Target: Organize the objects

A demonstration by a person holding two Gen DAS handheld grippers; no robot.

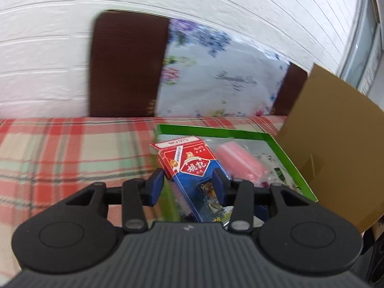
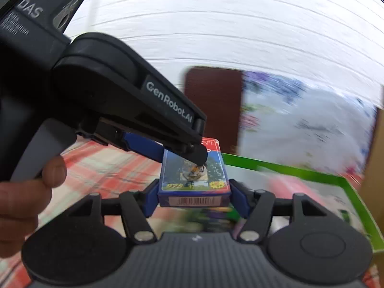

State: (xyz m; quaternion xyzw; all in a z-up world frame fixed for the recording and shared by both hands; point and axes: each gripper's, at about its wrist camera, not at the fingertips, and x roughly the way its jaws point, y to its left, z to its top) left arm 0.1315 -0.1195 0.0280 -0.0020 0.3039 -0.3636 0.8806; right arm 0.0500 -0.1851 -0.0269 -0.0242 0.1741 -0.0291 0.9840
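Observation:
A red and blue card box with a tiger picture (image 1: 192, 168) is held above the near left corner of a green-rimmed tray (image 1: 276, 139). My left gripper (image 1: 188, 182) has its blue pads on the box's two sides. In the right wrist view the same box (image 2: 194, 180) sits between my right gripper's (image 2: 195, 199) blue pads, barcode end toward the camera. The left gripper (image 2: 168, 124) reaches in from the upper left and grips the box's far part. A pink roll (image 1: 237, 163) lies in the tray.
A red, green and cream plaid cloth (image 1: 60, 148) covers the table. A brown cardboard flap (image 1: 336, 144) stands at the tray's right. A dark chair back with a floral cover (image 1: 204, 72) stands behind the table against a white wall. A hand (image 2: 21, 192) holds the left gripper's handle.

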